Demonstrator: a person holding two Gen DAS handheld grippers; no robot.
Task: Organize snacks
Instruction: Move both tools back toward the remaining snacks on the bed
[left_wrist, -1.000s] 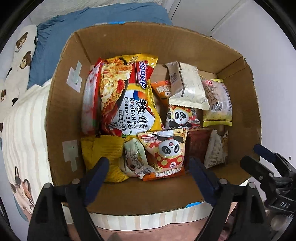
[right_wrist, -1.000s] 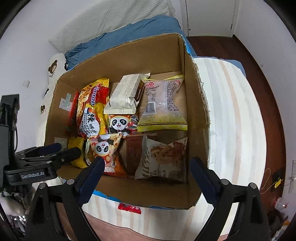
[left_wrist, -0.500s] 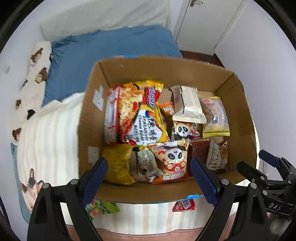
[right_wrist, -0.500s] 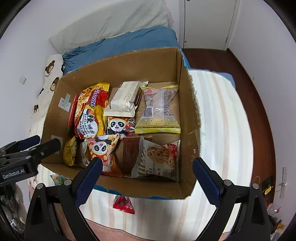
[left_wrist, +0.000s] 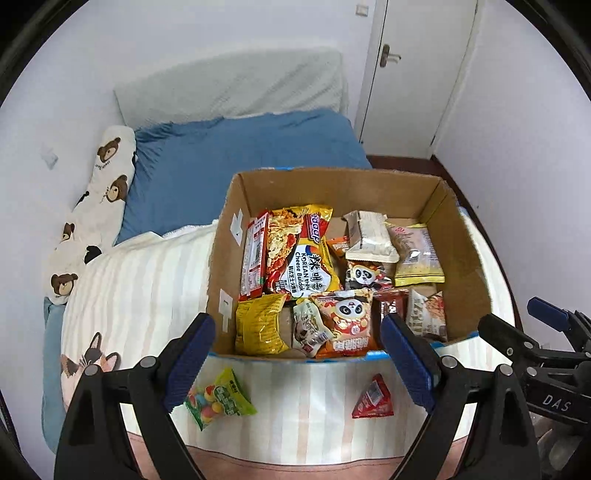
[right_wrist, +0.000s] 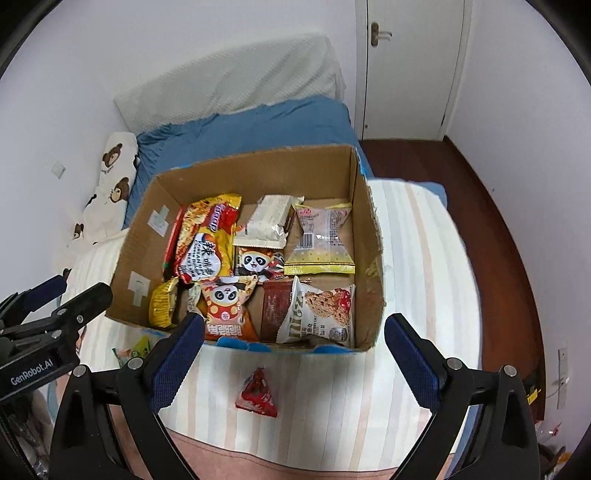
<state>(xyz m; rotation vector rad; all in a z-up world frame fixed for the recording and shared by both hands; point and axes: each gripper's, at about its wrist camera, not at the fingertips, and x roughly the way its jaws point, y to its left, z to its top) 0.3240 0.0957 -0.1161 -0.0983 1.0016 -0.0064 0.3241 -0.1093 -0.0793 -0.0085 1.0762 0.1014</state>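
Cardboard box (left_wrist: 458, 254) full of snacks on the striped bed, small red packet (right_wrist: 257, 394) and green candy bag (left_wrist: 218, 398) just in front of box, left gripper (left_wrist: 297, 363) and right gripper (right_wrist: 293, 363) both spread wide, holding nothing

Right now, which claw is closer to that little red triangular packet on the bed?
Right, I'd judge. The red triangular packet lies between the open fingers of the right claw, just ahead of it. For the left claw, it sits off toward its right finger.
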